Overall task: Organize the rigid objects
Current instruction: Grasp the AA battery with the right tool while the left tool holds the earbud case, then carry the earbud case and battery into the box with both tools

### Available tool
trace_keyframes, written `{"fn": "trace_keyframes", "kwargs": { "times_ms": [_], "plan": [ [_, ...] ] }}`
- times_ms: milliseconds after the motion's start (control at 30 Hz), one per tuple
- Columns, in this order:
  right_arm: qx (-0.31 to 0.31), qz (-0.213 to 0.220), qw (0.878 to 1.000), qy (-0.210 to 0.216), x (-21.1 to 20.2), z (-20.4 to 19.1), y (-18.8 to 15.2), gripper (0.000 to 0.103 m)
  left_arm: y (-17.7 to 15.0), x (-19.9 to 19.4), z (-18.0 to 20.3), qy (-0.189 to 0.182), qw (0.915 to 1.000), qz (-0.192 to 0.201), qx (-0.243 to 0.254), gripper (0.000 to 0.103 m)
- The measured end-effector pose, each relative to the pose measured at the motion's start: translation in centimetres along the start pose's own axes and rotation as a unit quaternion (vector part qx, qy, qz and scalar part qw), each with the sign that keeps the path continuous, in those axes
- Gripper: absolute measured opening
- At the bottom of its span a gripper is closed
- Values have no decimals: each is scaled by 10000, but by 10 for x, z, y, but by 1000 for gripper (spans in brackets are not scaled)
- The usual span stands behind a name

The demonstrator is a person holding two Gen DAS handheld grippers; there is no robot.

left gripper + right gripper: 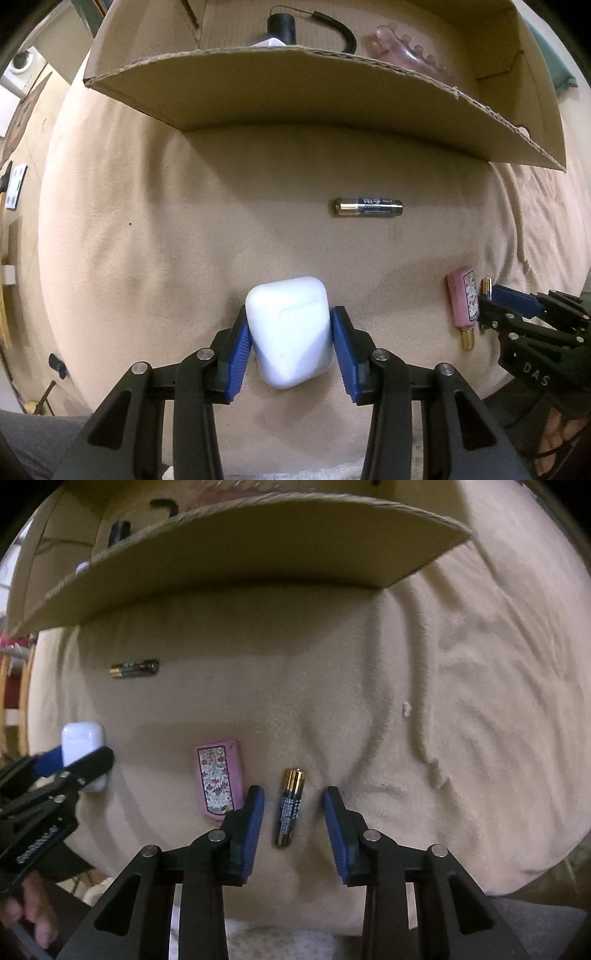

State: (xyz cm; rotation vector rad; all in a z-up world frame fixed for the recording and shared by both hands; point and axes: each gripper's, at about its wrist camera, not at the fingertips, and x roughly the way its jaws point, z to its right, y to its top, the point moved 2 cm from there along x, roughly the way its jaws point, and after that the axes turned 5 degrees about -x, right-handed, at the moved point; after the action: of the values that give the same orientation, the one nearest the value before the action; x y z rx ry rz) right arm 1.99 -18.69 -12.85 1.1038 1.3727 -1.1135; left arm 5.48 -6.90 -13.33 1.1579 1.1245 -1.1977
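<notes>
The white earbud case (290, 332) lies on the beige blanket (184, 221) before the cardboard box (295, 96), clamped by the left gripper (291, 350), while the right gripper (293, 812) straddles a battery (290, 806) untouched, which might roll away.

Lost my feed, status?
Left tool clamped on white earbud case. Right tool open around battery. Pink floral case crowding its left finger.

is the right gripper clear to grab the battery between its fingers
Probably yes. The battery lies lengthwise between the right gripper's blue pads with a gap each side and nothing on top. The pink case sits just outside the left pad.
</notes>
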Motion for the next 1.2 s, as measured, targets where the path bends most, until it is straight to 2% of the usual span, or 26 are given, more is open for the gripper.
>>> {"fn": "trace_keyframes", "kwargs": {
  "times_ms": [33,67,100,133,233,400,633,833,1067,1200],
  "plan": [
    [-40,18,10000,-33,0,-2,0,32,0,0,0,4,10000,0,3,38],
    [-85,49,9999,-76,0,-4,-1,21,1,2,8,5,10000,0,-1,38],
    [-116,82,9998,-114,-1,-5,-1,14,0,1,8,0,10000,0,-10,38],
    [-121,104,9998,-128,-2,-8,-2,11,-1,1,5,-12,10000,0,-21,38],
    [-109,249,9996,-93,-9,-11,-3,11,1,2,2,-33,10000,13,-18,38],
    [83,631,9977,229,-33,-6,-5,11,-4,-8,-1,-54,9999,124,70,37],
    [28,1049,9923,662,-70,-7,-11,11,-4,-48,-3,51,9985,514,155,37],
    [-67,1441,9857,869,-105,5,-9,11,-1,-85,-6,62,9962,860,158,37],
    [-171,2053,9725,1086,-151,7,6,11,26,-127,-14,-107,9909,1344,39,37],
    [-287,2343,9648,1158,-177,2,30,11,46,-151,-8,-95,9851,1709,153,37]
  ]
}}
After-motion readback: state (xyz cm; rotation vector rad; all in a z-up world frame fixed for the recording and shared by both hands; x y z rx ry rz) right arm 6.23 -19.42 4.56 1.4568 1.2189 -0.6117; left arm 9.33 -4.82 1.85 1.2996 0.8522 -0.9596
